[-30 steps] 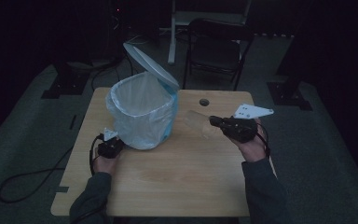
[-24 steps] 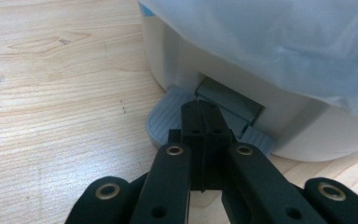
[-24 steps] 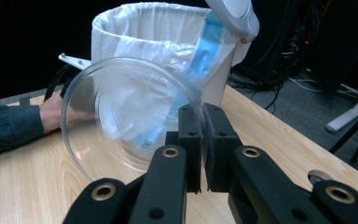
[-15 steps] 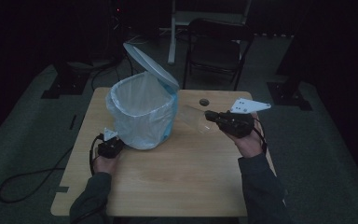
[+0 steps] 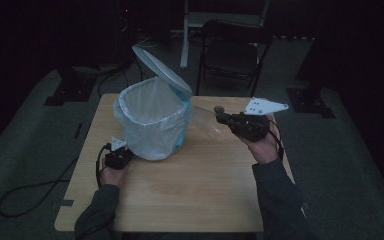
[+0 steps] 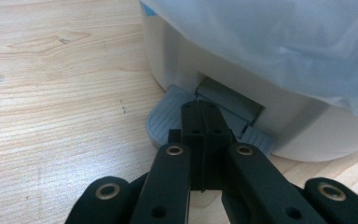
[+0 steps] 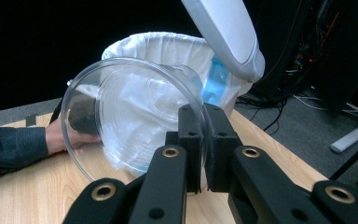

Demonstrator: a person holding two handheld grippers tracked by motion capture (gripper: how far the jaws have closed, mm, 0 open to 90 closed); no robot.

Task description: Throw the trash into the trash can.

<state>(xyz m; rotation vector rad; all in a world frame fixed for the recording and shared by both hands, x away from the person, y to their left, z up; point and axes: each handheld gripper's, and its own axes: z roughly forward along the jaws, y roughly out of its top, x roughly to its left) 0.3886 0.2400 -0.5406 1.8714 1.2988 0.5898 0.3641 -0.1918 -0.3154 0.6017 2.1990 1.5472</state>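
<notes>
Clear plastic is what the right gripper has: its jaws pinch the rim of a see-through cup, held sideways w/ the open mouth facing the camera on that gripper. In the high view the right gripper sits off the table's surface, cup sticking out toward the bin.

What's changed: compared w/ a second ago, that hand has lifted a bit and swung the cup closer to the bin's right side. Earlier the cup hung further out over the bare wood; now it's just beside the liner, below the raised lid. Not over the opening yet, tho.

Left gripper hasn't budged. Jaws pressed together w/ nothing between them, tips pushing down on the grey pedal at the foot of the bin. That's prob. what keeps the lid standing open. In the high view the left gripper sits low on the table, touching the bin's base.

Meaning for the job: approach is well along, drop not done. I'd guess the cup needs to come up over the white bag's rim before the jaws let go, and the pedal must stay down till then or the lid could shut on it.
</notes>
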